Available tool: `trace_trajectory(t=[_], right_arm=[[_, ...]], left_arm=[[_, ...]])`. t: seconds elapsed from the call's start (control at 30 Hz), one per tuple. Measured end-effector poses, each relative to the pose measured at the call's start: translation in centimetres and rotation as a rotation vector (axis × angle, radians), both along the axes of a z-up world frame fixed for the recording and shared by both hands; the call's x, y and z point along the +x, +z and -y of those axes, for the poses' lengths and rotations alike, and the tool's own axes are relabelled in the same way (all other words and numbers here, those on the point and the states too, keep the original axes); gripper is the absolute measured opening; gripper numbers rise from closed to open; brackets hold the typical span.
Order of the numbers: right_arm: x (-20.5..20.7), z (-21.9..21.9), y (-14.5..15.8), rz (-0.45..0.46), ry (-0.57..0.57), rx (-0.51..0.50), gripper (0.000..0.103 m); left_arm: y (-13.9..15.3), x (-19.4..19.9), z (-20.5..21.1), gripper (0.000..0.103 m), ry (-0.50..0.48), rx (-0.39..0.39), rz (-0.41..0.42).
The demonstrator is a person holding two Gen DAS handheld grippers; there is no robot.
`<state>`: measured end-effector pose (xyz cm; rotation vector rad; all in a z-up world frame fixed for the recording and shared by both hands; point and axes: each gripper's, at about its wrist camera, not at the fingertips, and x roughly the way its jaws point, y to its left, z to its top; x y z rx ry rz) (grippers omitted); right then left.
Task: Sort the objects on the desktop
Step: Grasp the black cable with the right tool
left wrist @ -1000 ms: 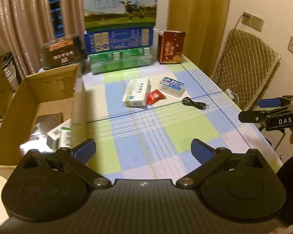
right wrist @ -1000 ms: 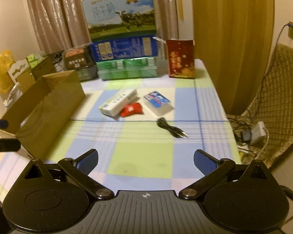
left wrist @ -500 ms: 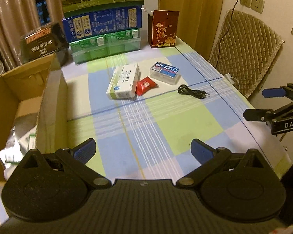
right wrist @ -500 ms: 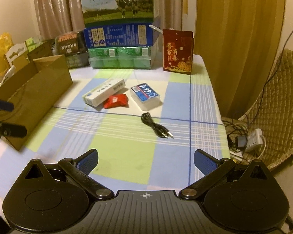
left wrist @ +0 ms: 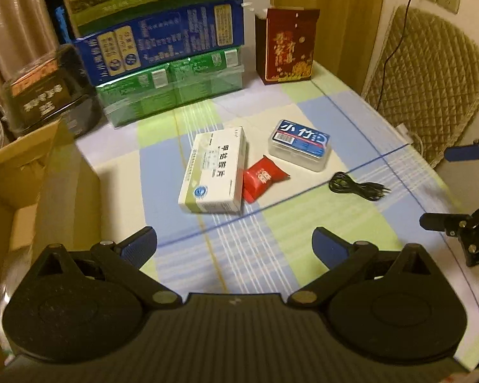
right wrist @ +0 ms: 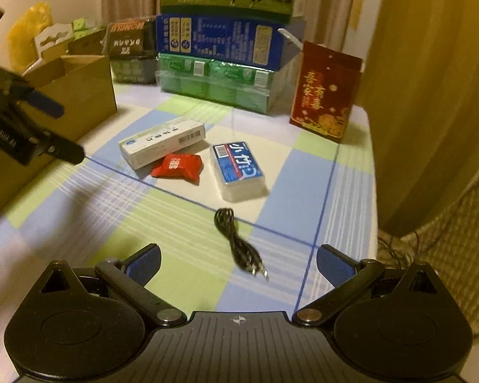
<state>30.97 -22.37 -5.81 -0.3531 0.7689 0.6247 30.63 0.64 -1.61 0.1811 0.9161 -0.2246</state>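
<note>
On the checked tablecloth lie a white medicine box (left wrist: 214,172) (right wrist: 163,142), a red snack packet (left wrist: 261,177) (right wrist: 178,166), a clear case with a blue label (left wrist: 299,144) (right wrist: 239,169) and a coiled black cable (left wrist: 357,188) (right wrist: 238,242). My left gripper (left wrist: 234,247) is open above the cloth, short of the medicine box. My right gripper (right wrist: 238,263) is open too, with the cable's plug end lying between its fingers on the table. Each gripper shows in the other's view: the right gripper (left wrist: 456,188) at the right edge, the left gripper (right wrist: 60,134) at the left.
An open cardboard box (left wrist: 22,172) (right wrist: 79,95) stands at the table's left. Stacked milk cartons (left wrist: 163,48) (right wrist: 220,60) and a dark red carton (left wrist: 287,48) (right wrist: 325,92) line the back. A quilted chair (left wrist: 431,73) sits past the right edge.
Both grippers have moved forward and lower toward the loose objects; the right one now has the cable end between its open fingers. The objects have not moved.
</note>
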Motion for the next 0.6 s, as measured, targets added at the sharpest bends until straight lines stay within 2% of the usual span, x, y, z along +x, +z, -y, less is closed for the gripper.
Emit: trace_trajectory(t=[0.2, 0.47, 0.6], right_arm=[[2.8, -1.2, -1.6, -0.021, 0.07, -0.017, 0.099], [5.2, -3.1, -3.8, -0.057, 0.153, -0.115, 0.064], [5.8, -3.8, -5.1, -0.073, 0.191, -0.164, 0.057]], left_arm=[[-1.4, 4.6, -0.2, 0.099, -0.018, 0.015, -0.033], [-3.1, 8.7, -0.6, 0.093, -0.06, 0.026, -0.089], [-4.2, 10.3, -0.7, 0.089, -0.059, 0.042, -0.123]])
